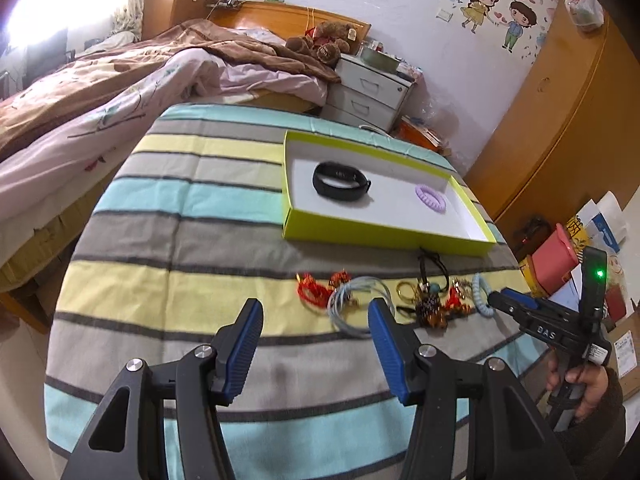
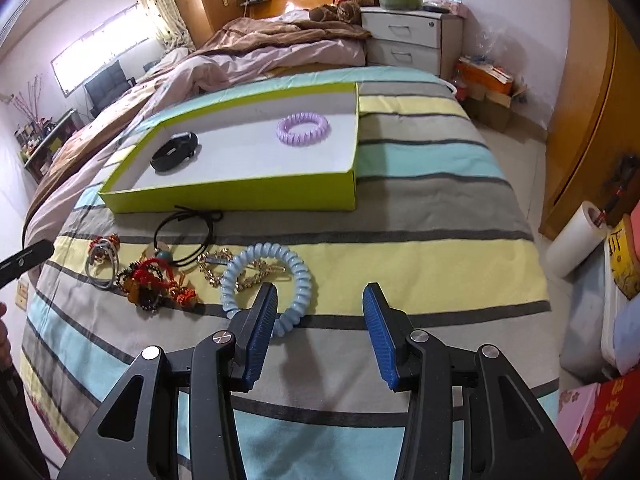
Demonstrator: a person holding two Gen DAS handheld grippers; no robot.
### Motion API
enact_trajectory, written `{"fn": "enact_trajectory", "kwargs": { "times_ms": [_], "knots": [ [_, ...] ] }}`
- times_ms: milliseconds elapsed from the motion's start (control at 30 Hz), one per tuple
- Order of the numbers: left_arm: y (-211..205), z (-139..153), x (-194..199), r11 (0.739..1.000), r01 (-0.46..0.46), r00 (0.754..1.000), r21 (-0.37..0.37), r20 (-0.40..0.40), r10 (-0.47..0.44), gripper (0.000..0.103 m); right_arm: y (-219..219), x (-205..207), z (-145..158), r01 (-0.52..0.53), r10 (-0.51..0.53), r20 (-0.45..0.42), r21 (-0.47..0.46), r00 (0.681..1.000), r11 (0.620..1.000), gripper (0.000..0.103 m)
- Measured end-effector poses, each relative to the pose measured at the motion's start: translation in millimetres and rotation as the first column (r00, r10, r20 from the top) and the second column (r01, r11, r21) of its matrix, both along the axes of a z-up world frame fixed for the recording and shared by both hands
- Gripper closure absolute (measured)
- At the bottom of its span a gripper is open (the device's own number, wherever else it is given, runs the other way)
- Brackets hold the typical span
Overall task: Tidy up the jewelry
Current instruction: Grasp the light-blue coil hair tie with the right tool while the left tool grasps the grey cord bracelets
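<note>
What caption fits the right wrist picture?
Open right gripper hovers near a blue coil bracelet; black band and purple coil lie in the green tray.

Striped cloth (image 2: 420, 216): tray (image 2: 240, 200), jewelry (image 2: 168, 276).

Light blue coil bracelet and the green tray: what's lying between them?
In the right wrist view, a gold chain piece and a black cord necklace lie between the light blue coil bracelet and the green tray.

A striped cloth (image 2: 420, 208) covers the table. Behind it, a teddy bear (image 1: 320, 42) sits beside a white drawer cabinet (image 2: 408, 42).
</note>
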State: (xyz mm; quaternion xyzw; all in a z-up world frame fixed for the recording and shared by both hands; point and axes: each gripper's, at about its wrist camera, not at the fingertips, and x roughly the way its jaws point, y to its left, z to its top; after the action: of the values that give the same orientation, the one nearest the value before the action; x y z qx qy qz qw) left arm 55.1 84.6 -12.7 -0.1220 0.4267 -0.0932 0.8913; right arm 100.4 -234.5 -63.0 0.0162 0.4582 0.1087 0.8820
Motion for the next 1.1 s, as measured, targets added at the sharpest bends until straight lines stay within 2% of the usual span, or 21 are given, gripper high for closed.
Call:
{"fn": "enact_trajectory", "kwargs": {
  "times_ms": [133,167,200,400,500,667,733,833,1000,1100],
  "knots": [
    [2,-5,-4,1.000,-0.003,1.000,0.010,-0.008,0.003,0.049,5,0,-1,0.000,0.000,0.005,-0.023,1.000,1.000,0.057],
    [4,-5,-5,1.000,-0.003,1.000,0.001,-0.008,0.003,0.049,5,-1,-1,-0.004,0.004,0.005,-0.019,1.000,1.000,0.061],
    [6,-6,-5,1.000,-0.002,1.000,-0.007,-0.012,0.002,0.049,5,-1,-1,-0.005,0.005,0.005,-0.021,1.000,1.000,0.070],
    [6,-9,-1,1.000,0.002,1.000,0.006,-0.026,-0.002,0.049,9,-6,-2,-0.012,0.013,0.013,-0.051,1.000,0.999,0.092],
    [1,-10,3,0.999,0.026,0.999,0.018,-0.029,-0.026,0.049,10,-8,-2,-0.014,0.015,0.020,-0.062,1.000,0.998,0.093],
    [-15,-10,13,0.994,0.084,0.996,0.069,-0.037,-0.082,0.051,-5,-12,5,0.028,-0.028,0.047,-0.016,0.999,0.999,0.093],
    [-24,-8,17,0.987,0.103,0.995,0.125,-0.018,-0.102,0.054,-10,-15,9,0.044,-0.044,0.061,-0.003,0.997,0.999,0.093],
    [-35,-10,26,0.978,0.144,0.990,0.151,-0.031,-0.141,0.064,-15,-17,13,0.059,-0.060,0.074,0.019,0.995,0.998,0.093],
    [-57,-15,37,0.948,0.213,0.977,0.236,-0.045,-0.208,0.069,-18,-19,15,0.061,-0.064,0.081,0.041,0.995,0.997,0.093],
    [-65,-17,43,0.934,0.223,0.975,0.280,-0.048,-0.219,0.070,-18,-19,14,0.064,-0.068,0.079,0.053,0.995,0.997,0.093]
  ]
}}
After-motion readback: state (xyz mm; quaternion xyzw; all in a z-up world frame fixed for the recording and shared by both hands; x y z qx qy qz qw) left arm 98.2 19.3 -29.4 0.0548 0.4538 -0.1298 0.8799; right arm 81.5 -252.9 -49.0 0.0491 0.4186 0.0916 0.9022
